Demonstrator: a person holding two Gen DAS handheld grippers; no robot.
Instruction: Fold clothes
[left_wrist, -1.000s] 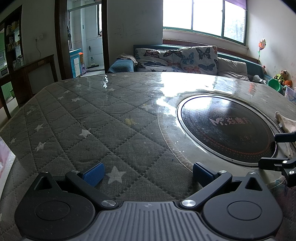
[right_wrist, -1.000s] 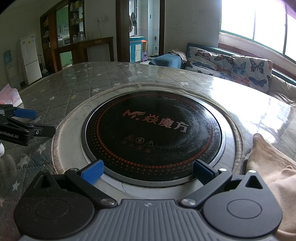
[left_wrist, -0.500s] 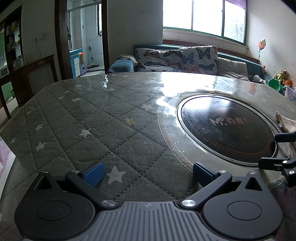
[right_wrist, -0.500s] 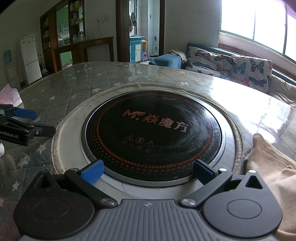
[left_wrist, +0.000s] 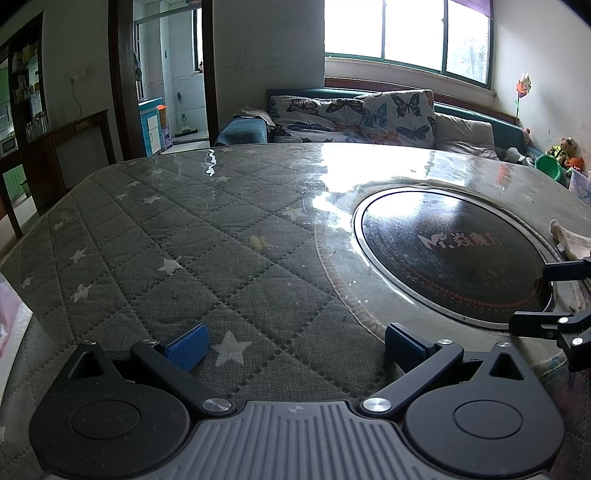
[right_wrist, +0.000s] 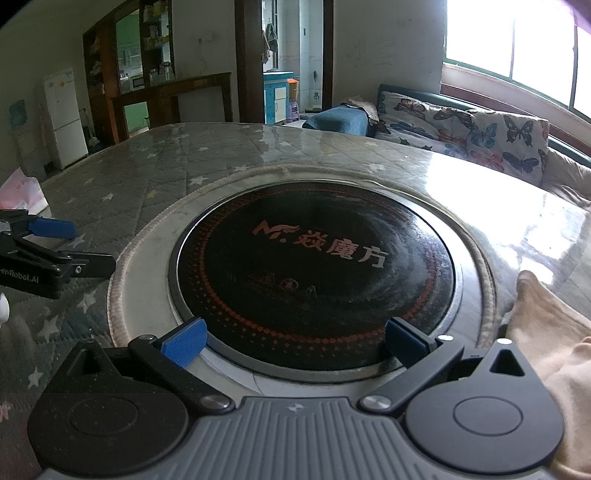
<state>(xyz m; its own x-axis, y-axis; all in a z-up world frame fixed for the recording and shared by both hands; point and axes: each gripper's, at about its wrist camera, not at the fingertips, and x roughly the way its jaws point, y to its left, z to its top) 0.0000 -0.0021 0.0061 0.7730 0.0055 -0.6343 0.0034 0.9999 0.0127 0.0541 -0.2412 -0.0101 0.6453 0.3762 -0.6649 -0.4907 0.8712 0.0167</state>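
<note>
Garment (right_wrist: 550, 354), beige, probably a shirt, lies bunched just right of right gripper (right_wrist: 293, 341); left gripper (left_wrist: 293, 341) hovers over quilted table (left_wrist: 177, 236). Both spread wide, empty, staged for a reach.

Quilted grey cloth table cover (left_wrist: 192, 236) – matt, glossy black glass hotplate (right_wrist: 314, 273), soft beige cloth garment (right_wrist: 550, 339)

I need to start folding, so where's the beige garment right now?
The beige garment lies at the right edge of the right wrist view, beside the round cooktop, next to the right hand-held gripper.
</note>
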